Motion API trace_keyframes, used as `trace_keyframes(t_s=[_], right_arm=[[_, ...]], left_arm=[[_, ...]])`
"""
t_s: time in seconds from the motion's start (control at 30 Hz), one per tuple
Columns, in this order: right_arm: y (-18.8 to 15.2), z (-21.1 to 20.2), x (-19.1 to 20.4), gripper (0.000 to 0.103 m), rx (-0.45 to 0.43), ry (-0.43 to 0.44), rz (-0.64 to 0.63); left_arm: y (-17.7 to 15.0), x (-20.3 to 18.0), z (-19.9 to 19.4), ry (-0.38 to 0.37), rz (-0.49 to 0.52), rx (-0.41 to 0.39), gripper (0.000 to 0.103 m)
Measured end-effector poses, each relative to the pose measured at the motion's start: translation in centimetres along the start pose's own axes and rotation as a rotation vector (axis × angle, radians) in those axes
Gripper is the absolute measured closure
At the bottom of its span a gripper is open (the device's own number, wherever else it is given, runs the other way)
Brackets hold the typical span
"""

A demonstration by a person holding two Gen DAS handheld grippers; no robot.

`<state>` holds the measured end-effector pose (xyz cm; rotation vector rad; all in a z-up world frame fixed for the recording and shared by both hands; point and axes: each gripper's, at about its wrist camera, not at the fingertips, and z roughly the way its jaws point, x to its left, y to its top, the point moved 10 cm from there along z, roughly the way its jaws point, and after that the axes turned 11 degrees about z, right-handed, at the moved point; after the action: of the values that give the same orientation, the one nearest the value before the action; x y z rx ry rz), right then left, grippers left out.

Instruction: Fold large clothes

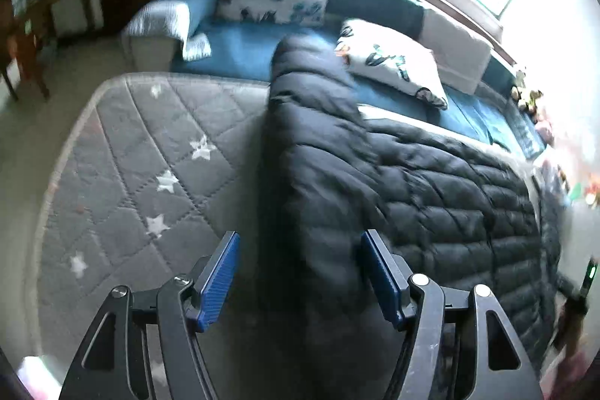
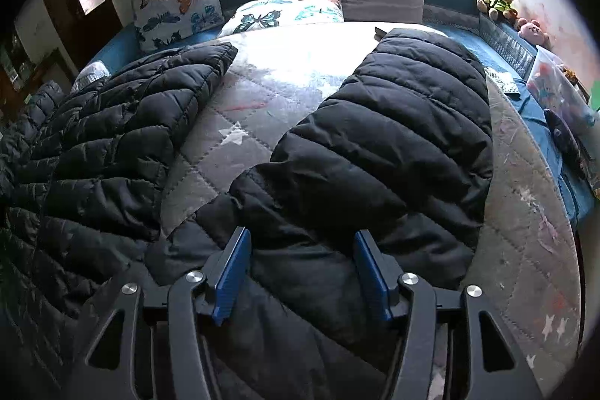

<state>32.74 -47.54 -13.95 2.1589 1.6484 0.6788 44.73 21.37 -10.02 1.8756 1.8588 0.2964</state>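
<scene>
The black puffer jacket [image 2: 375,145] lies spread on the grey star-quilted mat [image 2: 240,137], and by my reckoning the folding has barely got going: in the right wrist view one sleeve [image 2: 408,122] runs away toward twelve o'clock, the other sleeve [image 2: 123,122] angles off toward ten o'clock, and bare mat shows between them, so neither has been brought in across the body. From the left wrist view the jacket [image 1: 412,197] fills the three o'clock half of the mat [image 1: 150,175], with a sleeve [image 1: 311,122] stretching toward twelve o'clock as far as the blue daybed cushion [image 1: 240,51]; that view is blurred, so the finer creases are hard to read. What seems left is most of the job: both sleeves in, then the body doubled over. The left gripper [image 1: 300,272] has its blue-padded jaws spread wide, straddling the near end of that sleeve with nothing pinched between them; whether the pads brush the fabric I cannot tell. The right gripper [image 2: 300,268] is likewise spread wide, poised over the jacket where the sleeve meets the body, gripping nothing. Butterfly pillows [image 2: 176,2] and soft toys [image 2: 498,0] sit along the far side beneath the window, well apart from the work.
</scene>
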Motion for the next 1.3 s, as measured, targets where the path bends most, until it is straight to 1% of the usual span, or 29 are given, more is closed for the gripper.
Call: trace_keyframes(t_s=[0.07,0.13,0.23,0.37,0.4,0.43,0.47,0.5,0.53,0.57,0.6,0.63,0.7,0.73,0.77,0.8,0.83,0.87,0.9,0.97,1.03,1.07,1.1,1.17,1.2,1.23,1.27,1.3], right_arm=[[0.0,-0.2,0.1,0.040,0.004,0.005,-0.002],[-0.3,-0.4,0.2,0.040,0.007,0.008,0.001],[-0.4,-0.3,0.3,0.039,0.009,0.004,0.004],[-0.5,-0.1,0.6,0.038,0.006,-0.020,-0.013],[-0.6,-0.2,0.7,0.038,0.005,-0.024,-0.013],[-0.6,-0.2,0.7,0.038,0.005,-0.028,-0.014],[-0.6,-0.2,0.7,0.038,0.005,-0.029,-0.014],[-0.6,-0.2,0.7,0.038,0.005,-0.030,-0.013],[-0.7,-0.2,0.7,0.038,0.005,-0.030,-0.013],[-0.6,-0.2,0.7,0.038,0.005,-0.030,-0.015],[-0.6,-0.2,0.7,0.038,0.005,-0.030,-0.014],[-0.6,-0.2,0.8,0.038,0.005,-0.030,-0.013],[-0.6,-0.2,0.7,0.038,0.003,-0.031,-0.013],[-0.6,-0.2,0.7,0.038,0.000,-0.030,-0.013],[-0.7,-0.2,0.8,0.037,-0.003,-0.029,-0.013],[-0.7,-0.2,0.7,0.036,-0.007,-0.028,-0.010],[-0.7,-0.2,0.7,0.036,-0.009,-0.027,-0.007],[-0.6,-0.2,0.7,0.035,-0.010,-0.027,-0.005],[-0.6,-0.2,0.7,0.034,-0.011,-0.028,-0.003],[-0.5,-0.3,0.7,0.034,-0.003,-0.034,-0.002],[-0.4,-0.7,0.8,0.034,0.011,-0.050,-0.011],[-0.2,-1.2,1.0,0.034,0.010,-0.056,-0.016],[-0.1,-1.8,1.2,0.034,0.005,-0.055,-0.019],[0.0,-3.3,1.8,0.034,-0.016,-0.053,-0.039],[-0.1,-4.1,2.3,0.034,-0.028,-0.047,-0.051],[-0.3,-4.7,2.8,0.034,-0.034,-0.035,-0.061],[-0.6,-5.4,3.4,0.034,-0.038,-0.019,-0.072],[-1.0,-6.2,4.2,0.034,-0.039,-0.002,-0.085]], left_arm=[[0.3,1.3,2.1,-0.055,-0.063,0.022,0.033],[0.8,2.1,3.7,-0.095,-0.088,0.024,0.033],[1.1,2.7,5.9,-0.088,-0.077,0.048,0.033],[1.8,2.1,8.5,-0.111,-0.037,0.070,0.033],[2.2,2.0,8.9,-0.120,-0.033,0.052,0.040],[2.5,1.9,9.1,-0.127,-0.031,0.035,0.056],[2.7,1.8,9.1,-0.126,-0.027,0.015,0.066],[2.8,1.8,8.6,-0.114,-0.022,-0.009,0.083],[2.7,1.5,7.6,-0.097,-0.012,-0.030,0.090],[2.8,1.7,6.4,-0.060,0.005,-0.064,0.091],[3.4,2.5,4.2,0.006,0.023,-0.125,0.091],[3.6,2.9,2.4,0.045,0.024,-0.167,0.091],[4.1,5.5,-2.2,0.153,0.010,-0.269,0.090],[3.9,6.8,-3.3,0.216,0.004,-0.280,0.084],[3.3,8.8,-3.9,0.282,-0.014,-0.270,0.081],[2.5,10.2,-3.6,0.310,-0.035,-0.240,0.061],[1.3,12.0,-2.7,0.347,-0.065,-0.181,0.043],[-0.1,13.7,-1.4,0.381,-0.095,-0.118,0.040],[-1.9,15.2,0.1,0.384,-0.127,-0.054,0.040],[-3.6,16.4,0.9,0.363,-0.182,-0.019,0.039],[-4.1,16.8,0.0,0.345,-0.226,-0.038,0.039],[-3.9,16.6,-1.4,0.361,-0.223,-0.057,0.039],[-3.6,16.4,-2.5,0.378,-0.211,-0.073,0.039],[-3.0,15.3,-5.9,0.426,-0.157,-0.136,0.037],[-2.9,14.2,-7.9,0.449,-0.124,-0.169,0.034],[-2.7,13.3,-9.7,0.452,-0.100,-0.199,0.033],[-2.7,11.8,-11.0,0.425,-0.070,-0.222,0.033],[-3.0,9.7,-11.9,0.376,-0.034,-0.233,0.033]])
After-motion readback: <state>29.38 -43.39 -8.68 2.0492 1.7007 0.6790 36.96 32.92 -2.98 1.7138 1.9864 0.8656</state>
